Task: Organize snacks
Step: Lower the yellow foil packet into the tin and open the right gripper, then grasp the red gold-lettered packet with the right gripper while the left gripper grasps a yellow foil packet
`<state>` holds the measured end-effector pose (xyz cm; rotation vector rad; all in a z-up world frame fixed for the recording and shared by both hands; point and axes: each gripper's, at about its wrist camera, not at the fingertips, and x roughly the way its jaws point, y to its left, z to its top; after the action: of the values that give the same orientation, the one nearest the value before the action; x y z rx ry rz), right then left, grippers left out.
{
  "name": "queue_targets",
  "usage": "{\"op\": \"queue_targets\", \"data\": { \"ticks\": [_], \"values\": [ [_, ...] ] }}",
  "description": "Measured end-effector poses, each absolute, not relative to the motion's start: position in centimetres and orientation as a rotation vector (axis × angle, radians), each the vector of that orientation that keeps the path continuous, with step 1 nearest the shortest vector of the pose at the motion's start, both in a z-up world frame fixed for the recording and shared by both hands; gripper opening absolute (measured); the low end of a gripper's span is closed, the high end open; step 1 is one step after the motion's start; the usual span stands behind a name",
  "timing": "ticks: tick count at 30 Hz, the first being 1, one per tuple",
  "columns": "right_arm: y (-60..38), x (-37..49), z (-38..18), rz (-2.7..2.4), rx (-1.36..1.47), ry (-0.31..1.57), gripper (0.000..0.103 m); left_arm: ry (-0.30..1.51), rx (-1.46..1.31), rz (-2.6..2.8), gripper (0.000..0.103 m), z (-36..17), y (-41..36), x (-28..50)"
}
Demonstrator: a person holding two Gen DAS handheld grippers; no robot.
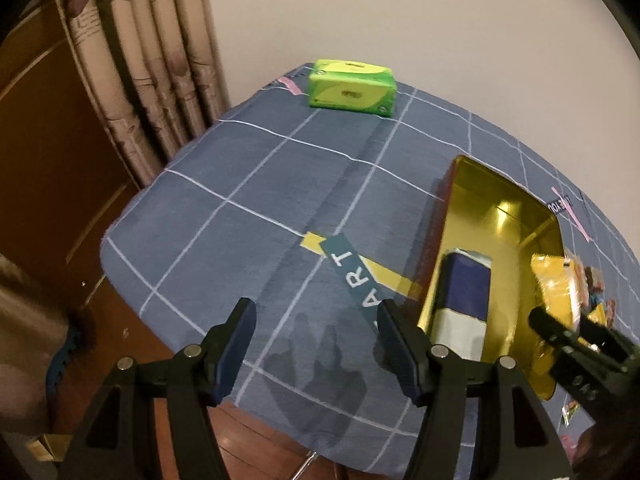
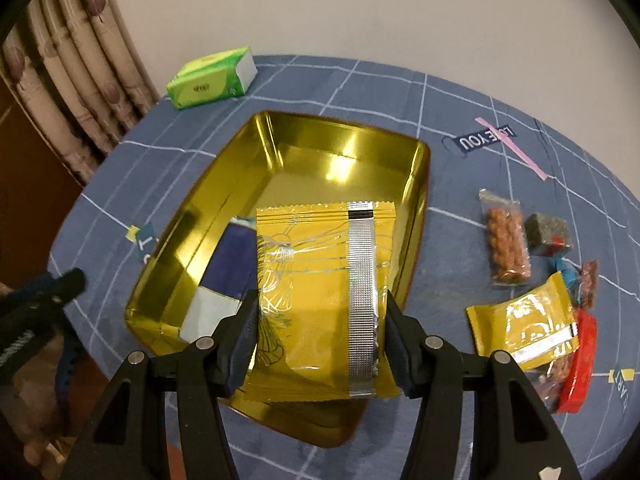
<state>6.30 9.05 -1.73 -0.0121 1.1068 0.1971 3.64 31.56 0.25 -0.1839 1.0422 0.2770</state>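
Entry: shallow rectangular gold-coloured metal tin (image 2: pixel 280 152), open, standing on a round table under a blue cloth with white grid lines (image 2: pixel 360 88). Contents at this moment: one dark blue and white rectangular snack packet (image 2: pixel 224 276), lying flat along the tin's left side; the far half of the tin was bare. Right gripper (image 2: pixel 318 332) was clamped on a yellow foil sachet with a silver seam strip (image 2: pixel 312 276), gripped by its two long edges and held over the near half of the tin, apparently not yet set down. Left gripper (image 1: pixel 316 344) stood about half open with nothing between its jaws, over bare cloth just left of the tin. Outstanding on the cloth to the right of the tin: a second yellow foil sachet (image 2: pixel 520 328), a clear packet of brown nuts (image 2: pixel 506 240), a small dark square packet (image 2: pixel 548 232), a flat red packet (image 2: pixel 580 360) and some smaller wrapped pieces too blurred to identify. A green tissue pack (image 2: pixel 212 78) sat at the far edge, well apart. Judged state: one item stowed, a second in delivery, most left to gather.
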Motion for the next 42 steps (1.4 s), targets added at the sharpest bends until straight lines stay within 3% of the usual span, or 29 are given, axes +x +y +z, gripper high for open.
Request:
{"op": "queue_targets", "data": {
  "ticks": [19,30,42],
  "values": [
    [10.9,7.3,-4.9,0.157,-0.104,1.165,0.054,1.052,-0.23,0.269,0.064,0.1,31.4,3.6],
    [10.3,6.5,-3.4,0.204,-0.085,1.118,0.064,1.056,-0.205,0.243,0.064,-0.2,30.7,3.8],
    [-2.6,4.8,0.7,0.076,0.004,1.026,0.065,0.979,-0.089,0.129,0.064,1.2,27.3,3.4]
  ]
}}
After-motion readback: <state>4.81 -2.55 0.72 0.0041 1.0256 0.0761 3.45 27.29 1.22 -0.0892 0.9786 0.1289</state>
